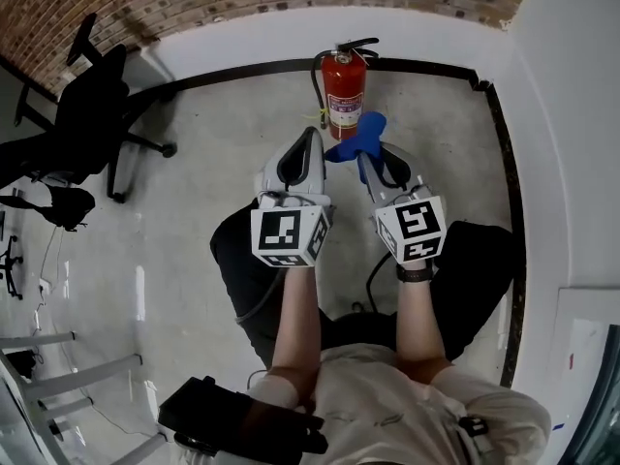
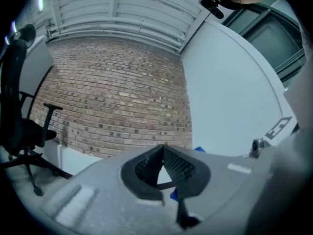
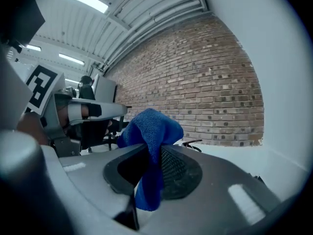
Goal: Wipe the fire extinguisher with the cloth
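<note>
One red fire extinguisher stands upright on the grey floor, at the foot of the white wall. There is one blue cloth, two hand-held grippers, and one black office chair well off to the extinguisher's left.

The right gripper sits just in front of the extinguisher's base, slightly to its right. Its jaws are clamped on the cloth. The right gripper view shows the fabric pinched between the two ribbed pads, bunched above the right gripper's tips and hanging below them. In the head view the bunched end lies right beside the lower body of the extinguisher; whether it touches the cylinder cannot be told.

The left gripper points at the extinguisher's base from just in front, on its left side. In its own view the left gripper's jaws meet at the tips with nothing between them.
</note>
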Demonstrator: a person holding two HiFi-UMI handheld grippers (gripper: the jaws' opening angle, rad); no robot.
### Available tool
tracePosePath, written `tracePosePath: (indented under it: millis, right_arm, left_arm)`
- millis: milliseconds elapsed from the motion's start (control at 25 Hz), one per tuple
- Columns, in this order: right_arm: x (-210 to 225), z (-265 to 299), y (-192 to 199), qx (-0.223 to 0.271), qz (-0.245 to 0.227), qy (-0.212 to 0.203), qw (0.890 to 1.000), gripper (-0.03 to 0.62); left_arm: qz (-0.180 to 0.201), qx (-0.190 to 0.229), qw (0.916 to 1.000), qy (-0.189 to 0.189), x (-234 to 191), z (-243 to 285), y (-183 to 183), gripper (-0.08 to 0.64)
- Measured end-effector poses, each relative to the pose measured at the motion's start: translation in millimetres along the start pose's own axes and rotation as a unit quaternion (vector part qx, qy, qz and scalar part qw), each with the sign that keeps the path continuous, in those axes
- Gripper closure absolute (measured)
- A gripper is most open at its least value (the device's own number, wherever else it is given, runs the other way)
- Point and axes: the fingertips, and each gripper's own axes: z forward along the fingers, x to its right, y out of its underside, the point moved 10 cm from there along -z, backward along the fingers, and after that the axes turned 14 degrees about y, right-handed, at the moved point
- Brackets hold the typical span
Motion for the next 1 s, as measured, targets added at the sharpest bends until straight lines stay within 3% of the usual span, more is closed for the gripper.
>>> tracePosePath:
  millis: [120,240,480,720,880,1000]
  right_arm:
    - [5,25,-10,0.01,-0.005,0.002,1.0,0.526]
    - [13,42,-18,0.022,0.024,0.03,0.999,0.526]
    - [15,91,-8,-0.02,0.031,0.066,0.997,0.526]
    - [27,129,-15,-0.021,0.039,0.11,0.993,0.526]
    - [29,152,-15,-0.027,0.02,0.13,0.991,0.525]
    - [29,180,-9,-0.05,-0.022,0.133,0.99,0.525]
  left_arm:
    - [0.015,0.001,0.9997,0.017,-16,16,-2,0.558]
    - [0.032,-0.01,0.999,0.03,-36,27,-5,0.558]
    - [0.03,-0.009,0.998,0.054,-87,62,-3,0.558]
    - [0.041,-0.01,0.9942,0.099,-127,97,7,0.558]
    - [0.034,-0.013,0.9924,0.117,-158,112,18,0.558]
    - [0.036,-0.016,0.9893,0.141,-181,121,27,0.558]
